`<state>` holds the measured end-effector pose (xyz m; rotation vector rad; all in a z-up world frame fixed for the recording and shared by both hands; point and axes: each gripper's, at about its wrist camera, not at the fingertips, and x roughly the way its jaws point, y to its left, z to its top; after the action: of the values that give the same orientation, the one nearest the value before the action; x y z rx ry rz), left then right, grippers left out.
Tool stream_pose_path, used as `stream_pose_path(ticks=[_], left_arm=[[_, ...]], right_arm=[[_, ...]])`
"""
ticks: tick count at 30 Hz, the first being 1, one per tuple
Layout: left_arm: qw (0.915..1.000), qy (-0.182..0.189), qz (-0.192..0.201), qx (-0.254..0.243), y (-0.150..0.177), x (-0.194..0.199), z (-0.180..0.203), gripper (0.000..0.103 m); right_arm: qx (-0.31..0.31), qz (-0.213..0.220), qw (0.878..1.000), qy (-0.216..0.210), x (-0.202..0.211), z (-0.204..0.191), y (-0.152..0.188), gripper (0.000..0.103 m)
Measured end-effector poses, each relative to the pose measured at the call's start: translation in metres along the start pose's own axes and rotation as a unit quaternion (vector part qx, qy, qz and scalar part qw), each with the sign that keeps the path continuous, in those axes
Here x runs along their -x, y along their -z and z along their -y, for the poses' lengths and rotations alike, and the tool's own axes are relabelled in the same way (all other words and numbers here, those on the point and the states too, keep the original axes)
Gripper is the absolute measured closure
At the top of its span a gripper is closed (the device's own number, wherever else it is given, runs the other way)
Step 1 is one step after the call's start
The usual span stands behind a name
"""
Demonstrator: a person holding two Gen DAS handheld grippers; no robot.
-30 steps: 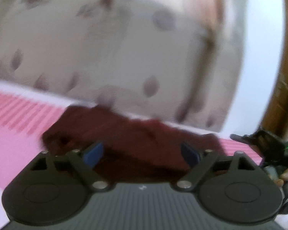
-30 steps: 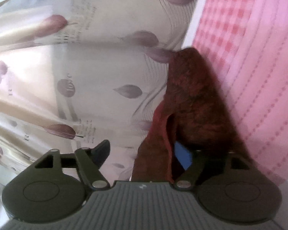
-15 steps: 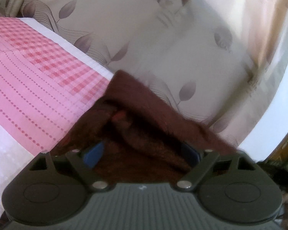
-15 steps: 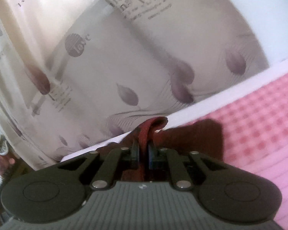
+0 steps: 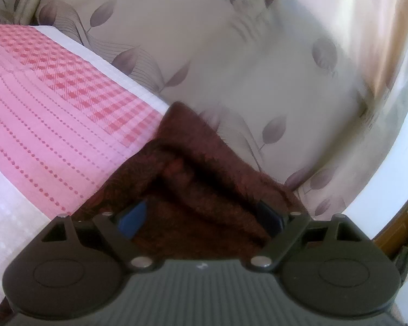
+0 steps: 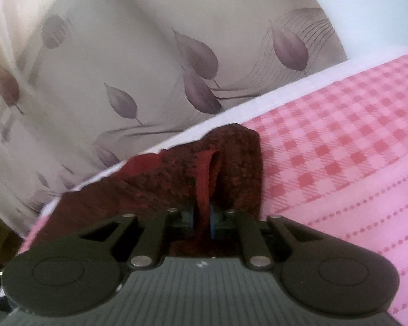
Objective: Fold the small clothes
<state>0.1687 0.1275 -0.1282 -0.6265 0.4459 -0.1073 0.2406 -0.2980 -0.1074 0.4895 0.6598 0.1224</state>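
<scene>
Garment: dark red fuzzy garment (image 6: 231,160), bunched at the far edge of the pink checked bedspread (image 6: 353,141)
Right gripper (image 6: 202,217): clenched on a thin red hem
Left gripper (image 5: 201,217): spread wide, cloth between, not pinched
Risk: hem may slip out, or the garment slides off the far edge toward the leaf-print curtain (image 5: 258,68)

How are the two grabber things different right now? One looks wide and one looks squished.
The left gripper stands wide open, with the dark red garment lying loose between its fingers; the right gripper is shut tight. The left one pinches nothing; the right one clamps a red fold of that garment. Both are black with blue pads and reach over the pink bedcover.
</scene>
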Motion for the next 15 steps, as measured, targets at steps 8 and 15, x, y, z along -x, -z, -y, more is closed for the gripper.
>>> stream_pose_path(ticks=[8, 15], left_arm=[[0.9995, -0.021, -0.005, -0.023, 0.001, -0.001, 0.006, 0.014], [0.998, -0.041, -0.007, -0.048, 0.003, -0.002, 0.014, 0.014]], right_arm=[[0.003, 0.006, 1.0, 0.002, 0.003, -0.001, 0.003, 0.09], [0.024, 0.037, 0.999, -0.015, 0.073, -0.016, 0.027, 0.055]])
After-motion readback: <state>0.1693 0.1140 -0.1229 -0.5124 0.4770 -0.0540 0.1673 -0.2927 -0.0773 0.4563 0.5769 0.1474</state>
